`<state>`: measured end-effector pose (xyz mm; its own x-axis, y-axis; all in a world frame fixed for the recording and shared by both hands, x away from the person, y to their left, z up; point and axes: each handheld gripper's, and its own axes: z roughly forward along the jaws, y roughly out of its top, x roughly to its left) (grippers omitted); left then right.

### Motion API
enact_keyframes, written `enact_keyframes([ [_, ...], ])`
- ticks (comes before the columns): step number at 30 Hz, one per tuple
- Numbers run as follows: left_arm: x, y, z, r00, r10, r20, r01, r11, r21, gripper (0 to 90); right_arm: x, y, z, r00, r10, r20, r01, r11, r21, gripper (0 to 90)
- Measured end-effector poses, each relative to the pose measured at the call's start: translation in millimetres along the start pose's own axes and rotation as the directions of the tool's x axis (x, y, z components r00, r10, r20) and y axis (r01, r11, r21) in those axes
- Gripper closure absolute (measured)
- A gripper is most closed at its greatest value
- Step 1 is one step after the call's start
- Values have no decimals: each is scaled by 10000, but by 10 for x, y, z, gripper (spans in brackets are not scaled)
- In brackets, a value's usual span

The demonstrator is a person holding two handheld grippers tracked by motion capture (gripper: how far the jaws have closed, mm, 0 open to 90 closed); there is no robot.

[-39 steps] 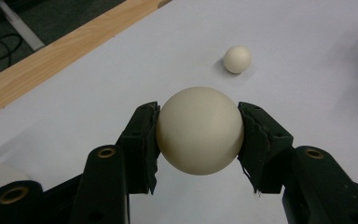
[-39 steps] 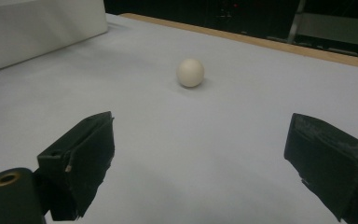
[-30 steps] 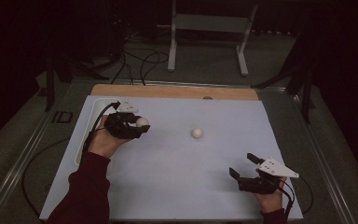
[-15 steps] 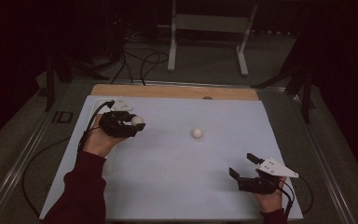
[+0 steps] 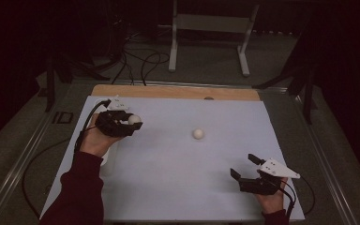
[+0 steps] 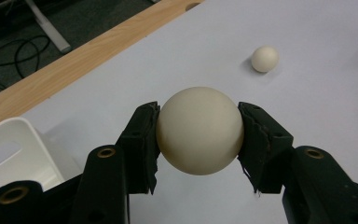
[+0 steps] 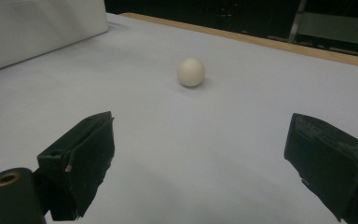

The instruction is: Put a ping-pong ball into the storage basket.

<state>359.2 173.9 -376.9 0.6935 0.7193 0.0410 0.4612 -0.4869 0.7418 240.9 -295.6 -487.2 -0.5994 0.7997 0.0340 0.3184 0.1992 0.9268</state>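
Near the worktop's (image 5: 168, 187) left edge, toward the far corner, a white bin (image 6: 14, 154) sat under the left hand. The left tongs (image 5: 130, 125) were clamped on a cream ball (image 6: 199, 130), one jaw on each side. A second ball (image 5: 198, 134) lay on the worktop around the middle, well apart from both. Near the front right corner the right tongs (image 5: 244, 166) stood wide open, holding nothing.

Wooden table (image 5: 168, 92), pale sheet (image 5: 178, 173) over it, one loose white ball (image 5: 198, 134), white container (image 6: 14, 156) at left edge
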Motion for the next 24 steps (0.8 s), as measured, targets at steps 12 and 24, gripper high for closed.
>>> enact_keyframes([
  [12,57,-26,-49,9998,-92,-172,91,9999,-56,514,-1,0,-3,10000,-1,18,1,10000,-9,81],
  [24,117,-50,-100,9991,-182,-385,181,9998,-37,514,-1,0,-3,10000,-10,31,10,10000,-7,81],
])
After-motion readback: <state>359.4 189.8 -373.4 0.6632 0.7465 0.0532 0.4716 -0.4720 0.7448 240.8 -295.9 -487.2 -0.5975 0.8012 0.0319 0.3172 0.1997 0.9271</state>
